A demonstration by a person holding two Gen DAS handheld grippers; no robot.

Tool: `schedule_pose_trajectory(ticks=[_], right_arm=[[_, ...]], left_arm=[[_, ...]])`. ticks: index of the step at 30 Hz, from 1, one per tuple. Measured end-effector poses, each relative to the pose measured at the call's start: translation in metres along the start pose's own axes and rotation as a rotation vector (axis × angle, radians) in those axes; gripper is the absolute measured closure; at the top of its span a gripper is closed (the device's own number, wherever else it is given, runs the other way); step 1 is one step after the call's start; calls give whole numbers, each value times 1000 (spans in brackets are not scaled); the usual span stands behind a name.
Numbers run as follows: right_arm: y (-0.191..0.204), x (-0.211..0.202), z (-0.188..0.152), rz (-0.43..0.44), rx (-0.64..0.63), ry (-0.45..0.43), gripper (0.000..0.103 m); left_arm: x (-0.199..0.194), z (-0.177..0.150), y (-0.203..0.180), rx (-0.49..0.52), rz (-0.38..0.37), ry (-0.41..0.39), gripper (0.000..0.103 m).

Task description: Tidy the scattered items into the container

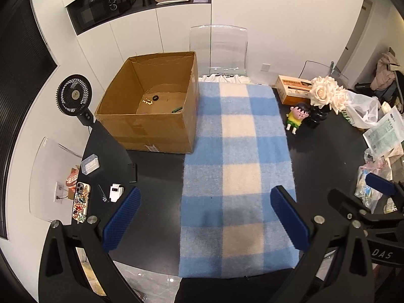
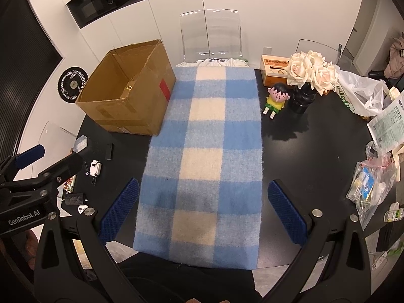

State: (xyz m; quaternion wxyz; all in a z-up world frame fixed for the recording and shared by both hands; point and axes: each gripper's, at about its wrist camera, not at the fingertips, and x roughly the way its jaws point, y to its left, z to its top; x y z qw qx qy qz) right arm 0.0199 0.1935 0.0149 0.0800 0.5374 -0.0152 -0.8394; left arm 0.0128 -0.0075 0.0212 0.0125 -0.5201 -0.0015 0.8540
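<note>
We hold the left gripper (image 1: 205,218) and right gripper (image 2: 202,210) spread wide, empty, above the blue-and-cream checked blanket (image 1: 237,166). Beside it, the open brown cardboard box (image 1: 151,103) holds small items we cannot identify; its floor is partly hidden.

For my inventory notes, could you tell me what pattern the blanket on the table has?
The blanket has a blue-and-cream check, clearest in the right wrist view.
</note>
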Motion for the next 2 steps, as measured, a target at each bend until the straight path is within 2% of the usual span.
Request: schedule_pose_trajectory(ticks=[2], right_arm=[[0, 1, 0, -1, 0, 1, 0]], left_arm=[[1, 0, 1, -6, -9, 8, 1]])
